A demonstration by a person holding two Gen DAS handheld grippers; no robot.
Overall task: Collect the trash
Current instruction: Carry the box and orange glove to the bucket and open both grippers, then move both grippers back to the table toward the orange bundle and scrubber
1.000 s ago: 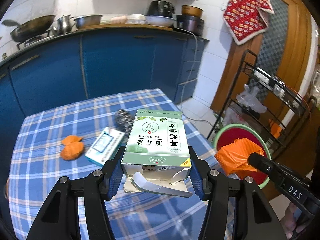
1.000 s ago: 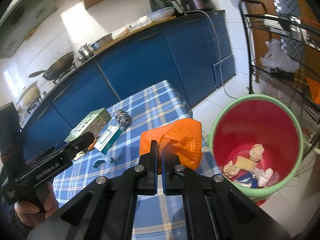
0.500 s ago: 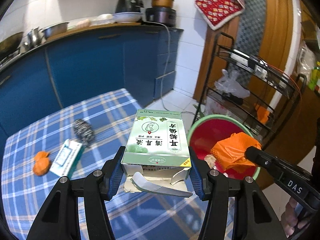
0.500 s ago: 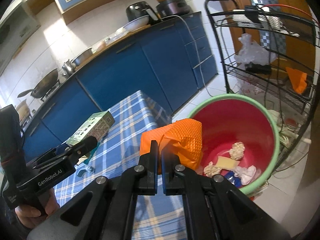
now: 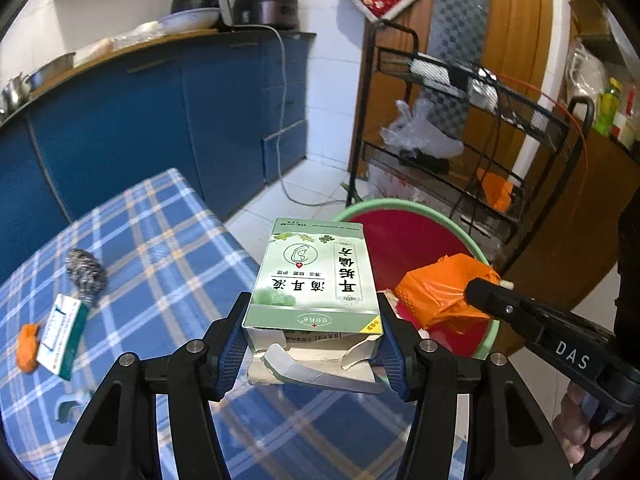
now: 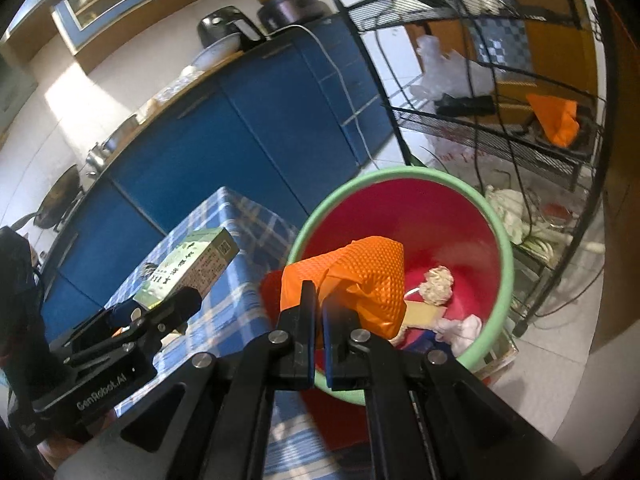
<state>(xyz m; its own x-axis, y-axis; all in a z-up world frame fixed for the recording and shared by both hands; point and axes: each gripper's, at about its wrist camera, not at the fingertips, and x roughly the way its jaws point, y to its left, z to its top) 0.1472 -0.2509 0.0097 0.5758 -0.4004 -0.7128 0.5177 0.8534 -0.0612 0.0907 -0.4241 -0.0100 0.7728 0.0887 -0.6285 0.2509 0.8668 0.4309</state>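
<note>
Red bin (image 6: 460, 216) with green rim stands on the floor, just off the worktop (image 5: 168, 256) corner. Inside, at its 5 o'clock in the right wrist view: a crumpled beige wad (image 6: 437, 285), a flat yellowish piece (image 6: 424, 314), white tissue (image 6: 460, 330), a bit of something blue, too hidden to tell.

Right tool (image 6: 319, 304) is clamped tight on an orange bag (image 6: 364, 280); the bag hangs over the bin's near-left rim, partly above the opening. Left tool (image 5: 312, 332) grips a green-and-white carton (image 5: 316, 276) by its sides, torn end flaps facing the camera. The carton's far end overlaps the bin rim at 12 o'clock in the left wrist view; from the right wrist view it sits above the worktop edge, at 9 o'clock of the bin.

On the blue checked worktop: a steel scourer (image 5: 86, 276), a small teal-and-white box (image 5: 62, 336) touching it below, an orange scrap (image 5: 27, 346) just beside the box at 9 o'clock.

A black wire rack (image 6: 500, 92) stands close behind the bin at 1 o'clock, holding a clear plastic bag (image 6: 448, 68) and an orange item (image 6: 554, 118). Blue cabinets (image 5: 160, 120) run behind the worktop with tiled floor between. The bin mouth itself is unobstructed from above.
</note>
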